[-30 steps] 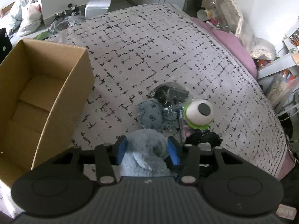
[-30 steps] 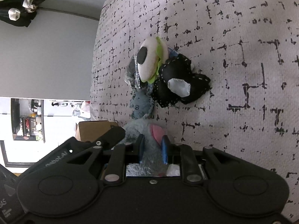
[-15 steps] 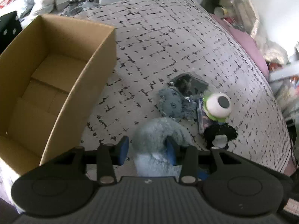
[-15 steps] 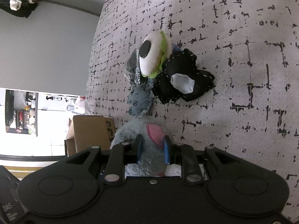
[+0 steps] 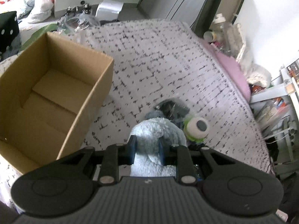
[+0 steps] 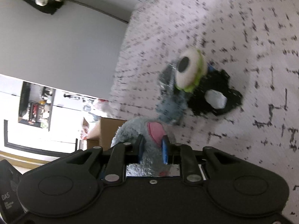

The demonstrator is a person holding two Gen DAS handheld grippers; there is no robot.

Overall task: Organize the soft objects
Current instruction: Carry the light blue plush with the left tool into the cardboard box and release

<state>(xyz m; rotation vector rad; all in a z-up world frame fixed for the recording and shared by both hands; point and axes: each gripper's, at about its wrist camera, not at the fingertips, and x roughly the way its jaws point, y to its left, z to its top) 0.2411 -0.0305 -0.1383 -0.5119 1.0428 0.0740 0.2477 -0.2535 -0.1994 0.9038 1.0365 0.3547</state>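
Both grippers hold one fluffy grey-blue plush toy (image 5: 155, 128) with a pink ear (image 6: 155, 132), lifted just above the bed. My left gripper (image 5: 146, 143) has its blue pads pressed into the toy's body, and its jaws are still closing on it. My right gripper (image 6: 152, 147) is shut on the ear end. Beyond it on the bed lie a white-and-green eyeball plush (image 5: 197, 127) (image 6: 188, 71), a small blue plush (image 6: 170, 108), a black stitched plush (image 6: 214, 97) and a dark plastic bag (image 5: 172, 106).
An open, empty cardboard box (image 5: 89, 108) stands on the bed to the left of the toy. The bed has a grey cover with black dashes (image 5: 168, 65). Clutter, bags and shelves surround the bed; a pink pillow (image 5: 233, 69) lies at the far right.
The left jaws narrowed onto the grey plush. Both grippers rose with the toy, and the box now sits closer in the left wrist view.
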